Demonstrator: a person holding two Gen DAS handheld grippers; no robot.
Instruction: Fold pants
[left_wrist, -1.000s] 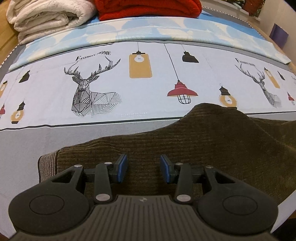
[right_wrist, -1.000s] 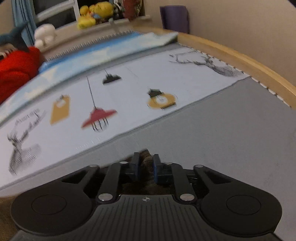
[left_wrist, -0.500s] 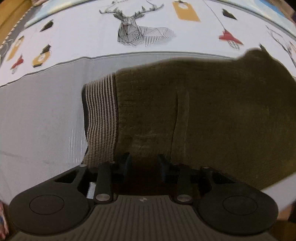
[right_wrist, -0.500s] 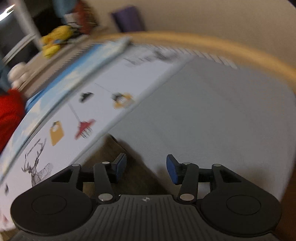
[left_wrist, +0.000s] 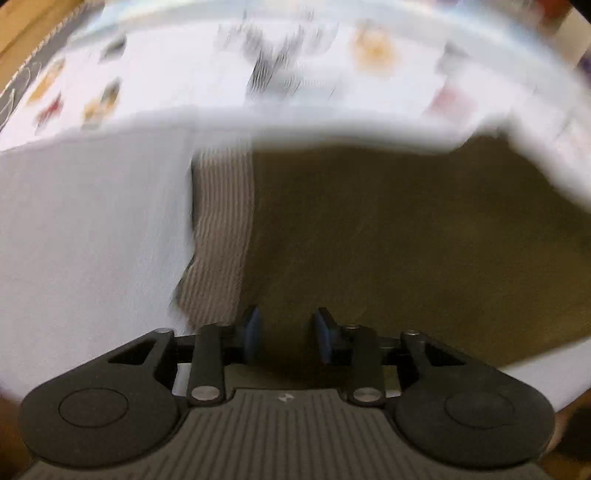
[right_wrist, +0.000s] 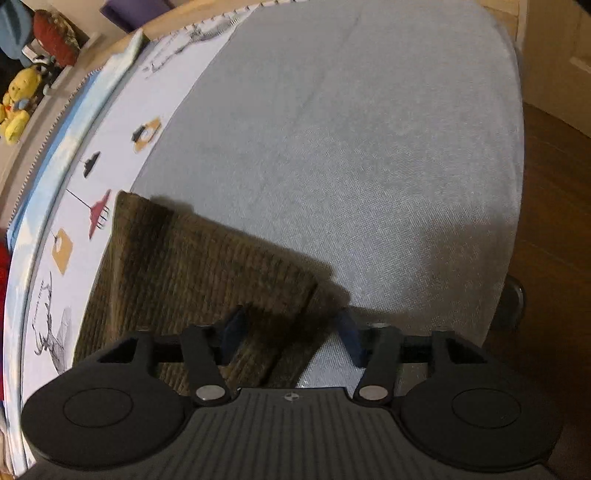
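Note:
Brown corduroy pants (left_wrist: 406, 240) lie flat on the bed, with a paler ribbed band (left_wrist: 221, 229) at their left end. My left gripper (left_wrist: 286, 332) points steeply down just right of that band. Its jaws are closing, a gap still shows between the blue pads, and brown cloth lies under it. In the right wrist view the pants (right_wrist: 192, 266) end in a straight edge on the grey sheet. My right gripper (right_wrist: 291, 330) straddles that edge near its front corner. Its jaws are closing but stand wide, and neither pad presses on the cloth.
The bed has a grey sheet (right_wrist: 351, 147) and a white band printed with lamps and deer (right_wrist: 62, 251). The bed's edge and a dark wooden floor (right_wrist: 554, 221) are at the right. Yellow plush toys (right_wrist: 14, 110) sit on a ledge behind the bed.
The left gripper dropped closer over the pants near the ribbed band and its jaws narrowed. The right gripper let go, opened wide, rolled, and shifted to the pants' right edge.

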